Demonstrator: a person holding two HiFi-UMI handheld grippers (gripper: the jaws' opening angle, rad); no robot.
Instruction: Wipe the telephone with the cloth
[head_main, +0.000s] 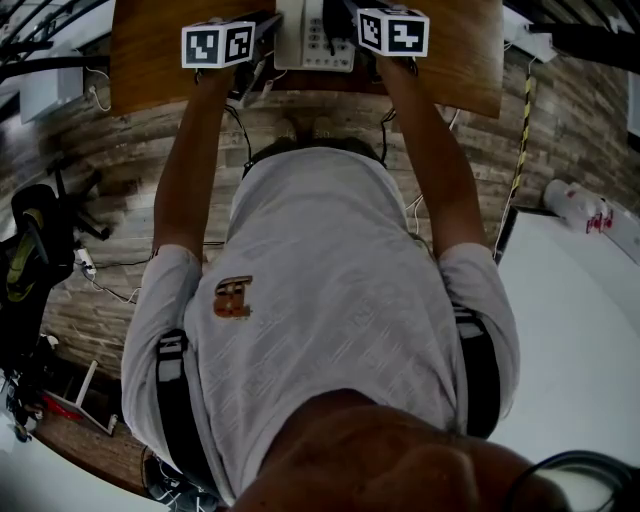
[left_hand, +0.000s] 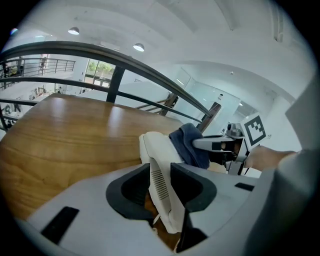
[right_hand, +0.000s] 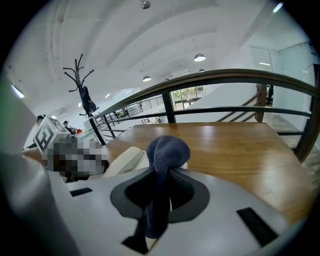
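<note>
Left gripper (left_hand: 160, 168), jaws slack around the telephone handset (left_hand: 154, 145), apparently steadies it at the desk (left_hand: 65, 135) near edge while right gripper (right_hand: 161, 175), clamped on the cloth (right_hand: 167, 149), wipes.

Bare wooden table (left_hand: 65, 135) spreads left of the telephone (left_hand: 151, 146); a railing (left_hand: 100, 54) stands beyond its far edge

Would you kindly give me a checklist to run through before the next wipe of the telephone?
1. The cloth is clamped in the right tool: ok.
2. The handset stands between the jaws of the left tool: ok.
3. The left tool's pads press on the handset: cannot tell.
4. The cloth lies against the handset, as the left gripper view shows: ok.
5. The base sits on the table: ok.
</note>
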